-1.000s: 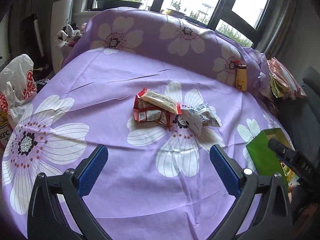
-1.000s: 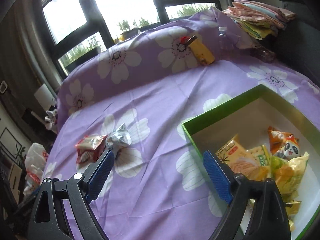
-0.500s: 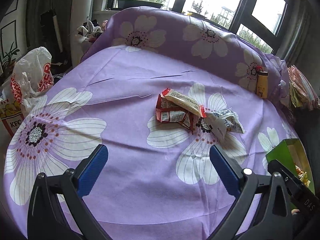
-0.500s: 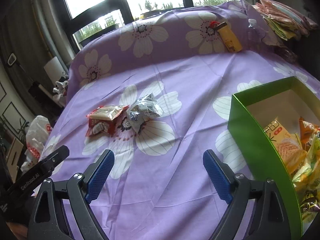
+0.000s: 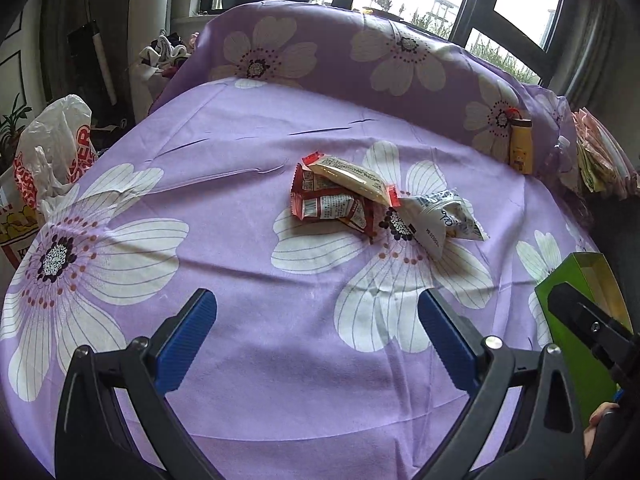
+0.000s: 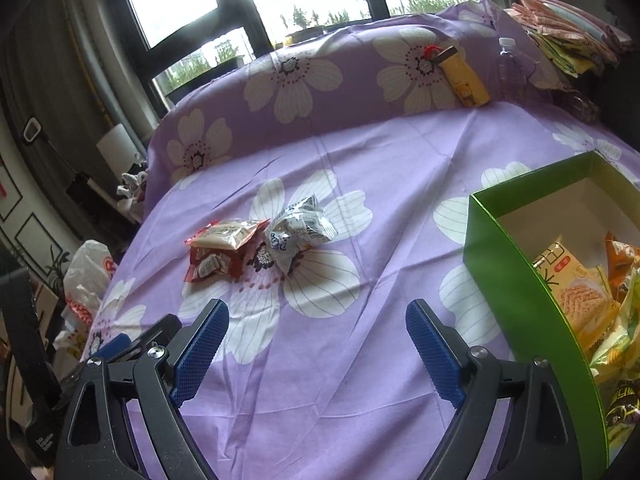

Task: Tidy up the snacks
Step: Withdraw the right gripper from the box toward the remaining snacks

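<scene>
Three loose snacks lie together mid-table on the purple flowered cloth: a red packet (image 5: 330,206) (image 6: 214,266), a cream bar (image 5: 354,178) (image 6: 226,234) on top of it, and a white crumpled bag (image 5: 440,216) (image 6: 298,230) to their right. A green box (image 6: 516,280) (image 5: 568,312) at the right holds several snack packets (image 6: 580,292). My left gripper (image 5: 316,336) is open and empty, short of the snacks. My right gripper (image 6: 316,344) is open and empty, left of the box.
A yellow bottle (image 5: 520,148) (image 6: 466,80) leans on the raised back cushion, next to a clear bottle (image 6: 514,64). Folded cloths (image 6: 568,44) are stacked at the far right. A white plastic bag (image 5: 56,152) sits off the table's left edge.
Both grippers have swung toward the loose snacks, which now sit more central in each view. The right gripper turned left away from the green box. Nothing was picked up.
</scene>
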`<state>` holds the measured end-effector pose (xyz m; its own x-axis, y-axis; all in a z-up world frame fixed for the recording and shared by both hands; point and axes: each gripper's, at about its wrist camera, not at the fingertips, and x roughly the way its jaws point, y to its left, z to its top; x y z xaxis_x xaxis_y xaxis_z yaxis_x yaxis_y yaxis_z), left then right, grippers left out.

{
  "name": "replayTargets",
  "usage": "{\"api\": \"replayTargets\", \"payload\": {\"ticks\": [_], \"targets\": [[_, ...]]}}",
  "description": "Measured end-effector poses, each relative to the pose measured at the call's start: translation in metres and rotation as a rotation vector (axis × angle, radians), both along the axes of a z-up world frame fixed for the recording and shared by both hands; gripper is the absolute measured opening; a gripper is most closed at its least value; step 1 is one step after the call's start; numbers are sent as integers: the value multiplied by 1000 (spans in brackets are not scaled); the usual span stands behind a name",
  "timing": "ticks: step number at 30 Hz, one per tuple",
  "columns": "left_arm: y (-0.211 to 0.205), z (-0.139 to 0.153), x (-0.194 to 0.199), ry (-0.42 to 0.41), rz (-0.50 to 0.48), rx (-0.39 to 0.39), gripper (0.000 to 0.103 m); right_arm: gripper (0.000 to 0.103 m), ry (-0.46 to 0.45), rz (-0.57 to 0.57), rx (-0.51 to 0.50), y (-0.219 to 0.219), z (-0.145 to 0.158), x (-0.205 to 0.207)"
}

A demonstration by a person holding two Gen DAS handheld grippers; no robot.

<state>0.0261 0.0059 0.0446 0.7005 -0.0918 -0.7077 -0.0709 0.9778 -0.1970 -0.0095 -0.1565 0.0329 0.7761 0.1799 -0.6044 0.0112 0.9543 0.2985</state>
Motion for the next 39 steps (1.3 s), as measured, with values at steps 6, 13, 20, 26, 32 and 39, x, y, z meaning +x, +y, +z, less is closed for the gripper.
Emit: {"api": "replayTargets", "payload": {"ticks": [6,13,20,26,32,39], "targets": [[4,2,0,11,-5,-32,100,90,2,-2,-10,3,-1,1],[5,6,-2,17,-12,-50,96,90,6,-6,-18,5,-3,3],[6,11,-3,20,-25,-17,93,90,6,-12,-21,5,-4,3],[11,14,-4,28,-32,-35,89,90,23,-16,-24,6,-7,6],[15,20,-7,14,-39,-45,84,90,31,-13,-43,11,-10,6],[18,21,-6,30,-61,-75,69,90,47,-12,-51,14,-13,8]]}}
